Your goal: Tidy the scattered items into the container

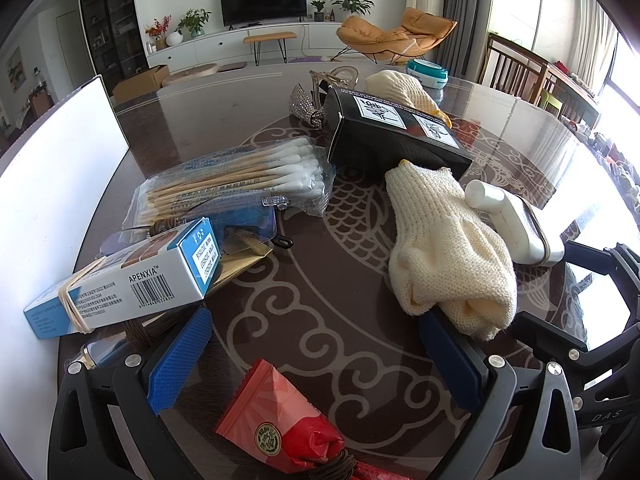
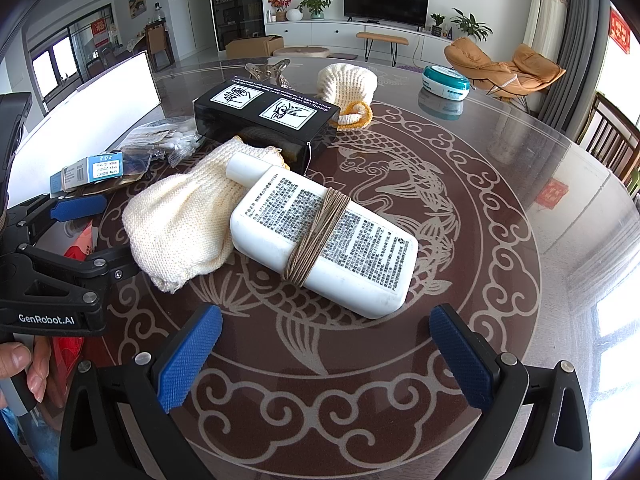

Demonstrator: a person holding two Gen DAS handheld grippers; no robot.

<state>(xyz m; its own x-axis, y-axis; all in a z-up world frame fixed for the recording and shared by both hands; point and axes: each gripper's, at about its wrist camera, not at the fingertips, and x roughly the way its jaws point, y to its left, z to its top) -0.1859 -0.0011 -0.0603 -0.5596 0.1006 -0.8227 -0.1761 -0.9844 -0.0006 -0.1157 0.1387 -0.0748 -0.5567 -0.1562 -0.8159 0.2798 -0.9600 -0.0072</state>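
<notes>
Loose items lie on a round glass table [image 1: 340, 280]. My left gripper [image 1: 316, 360] is open, and a red snack packet [image 1: 280, 420] lies between the bases of its fingers. A cream knitted glove [image 1: 448, 248] ends right at its right finger [image 1: 452, 360]. My right gripper [image 2: 324, 360] is open just short of a white bottle [image 2: 324, 240] wound with twine, which leans on the same glove [image 2: 180, 224]. The left gripper's dark frame [image 2: 60, 240] shows beside that glove. The white container's wall [image 1: 52, 184] rises at the far left.
A black box [image 1: 396, 132] lies mid-table, with a bag of cotton swabs [image 1: 240, 176], glasses [image 1: 248, 220] and a blue-white carton [image 1: 128, 280] to its left. Behind it are a second glove [image 2: 348, 88] and a teal jar [image 2: 446, 80]. A hand [image 2: 20, 368] shows lower left.
</notes>
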